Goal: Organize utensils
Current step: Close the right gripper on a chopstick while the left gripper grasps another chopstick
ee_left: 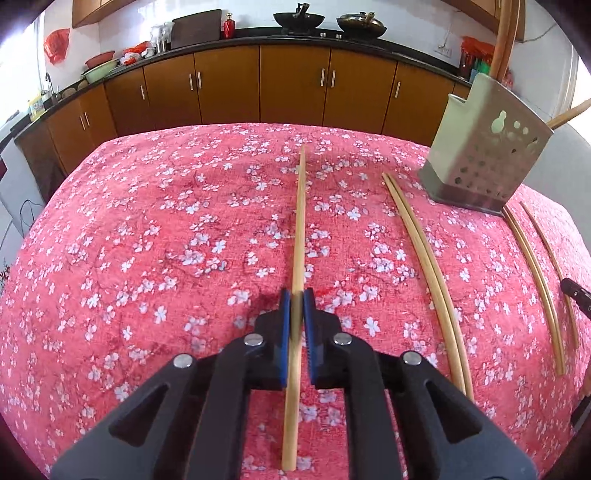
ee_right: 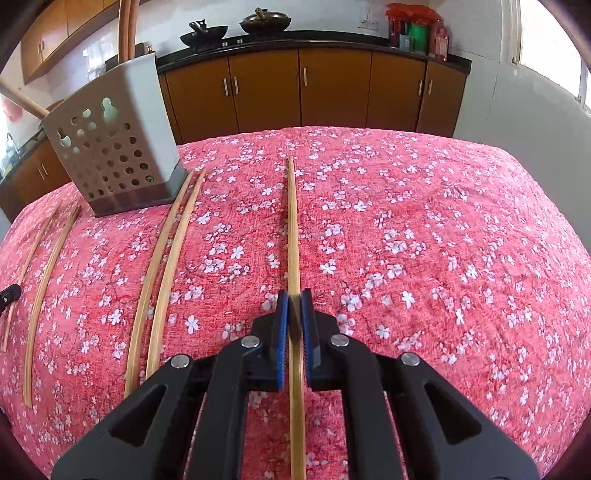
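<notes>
My left gripper (ee_left: 297, 295) is shut on a single bamboo chopstick (ee_left: 300, 221) that points away from me over the red floral tablecloth (ee_left: 147, 240). My right gripper (ee_right: 294, 295) is shut on another chopstick (ee_right: 293, 229), also pointing away. Between the two hands stands a grey perforated utensil holder (ee_left: 480, 162) (ee_right: 110, 155), with wooden handles (ee_left: 504, 37) sticking out of it. A loose pair of chopsticks (ee_left: 424, 258) (ee_right: 166, 277) lies in front of the holder. Two more chopsticks (ee_left: 535, 277) (ee_right: 44, 295) lie further out.
The right gripper's black tip (ee_left: 576, 291) shows at the edge of the left wrist view, and the left gripper's tip (ee_right: 9, 293) at the edge of the right wrist view. Brown kitchen cabinets (ee_left: 258, 85) with woks (ee_left: 299, 18) on the counter stand beyond the table's far edge.
</notes>
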{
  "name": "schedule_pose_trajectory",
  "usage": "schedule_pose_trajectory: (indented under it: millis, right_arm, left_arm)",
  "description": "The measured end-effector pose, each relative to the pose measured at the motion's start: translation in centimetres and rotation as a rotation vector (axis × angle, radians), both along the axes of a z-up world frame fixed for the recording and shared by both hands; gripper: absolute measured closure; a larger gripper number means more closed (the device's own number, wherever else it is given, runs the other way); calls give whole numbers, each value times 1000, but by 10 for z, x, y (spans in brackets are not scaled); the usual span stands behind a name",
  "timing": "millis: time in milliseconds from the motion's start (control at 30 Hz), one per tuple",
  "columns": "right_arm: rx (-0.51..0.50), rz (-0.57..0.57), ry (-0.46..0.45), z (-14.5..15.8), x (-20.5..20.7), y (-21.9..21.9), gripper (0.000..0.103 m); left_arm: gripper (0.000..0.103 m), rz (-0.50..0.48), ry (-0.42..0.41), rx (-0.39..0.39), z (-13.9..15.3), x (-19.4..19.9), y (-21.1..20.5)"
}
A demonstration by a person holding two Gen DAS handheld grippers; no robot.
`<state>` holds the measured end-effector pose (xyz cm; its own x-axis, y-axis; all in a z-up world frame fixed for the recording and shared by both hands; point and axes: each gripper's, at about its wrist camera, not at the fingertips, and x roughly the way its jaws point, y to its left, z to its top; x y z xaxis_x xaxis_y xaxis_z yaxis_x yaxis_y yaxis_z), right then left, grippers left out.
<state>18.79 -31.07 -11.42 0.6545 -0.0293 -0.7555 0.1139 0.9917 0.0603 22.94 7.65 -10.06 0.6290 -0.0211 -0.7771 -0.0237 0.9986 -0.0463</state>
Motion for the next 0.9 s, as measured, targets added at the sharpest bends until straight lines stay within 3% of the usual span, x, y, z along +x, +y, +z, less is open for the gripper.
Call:
schedule_pose_trajectory:
  millis: [900]
  right_arm:
    - [21,-5,0,-1,1,-2,95]
  left_arm:
    - [91,5,-3,-51,-2,-7,2]
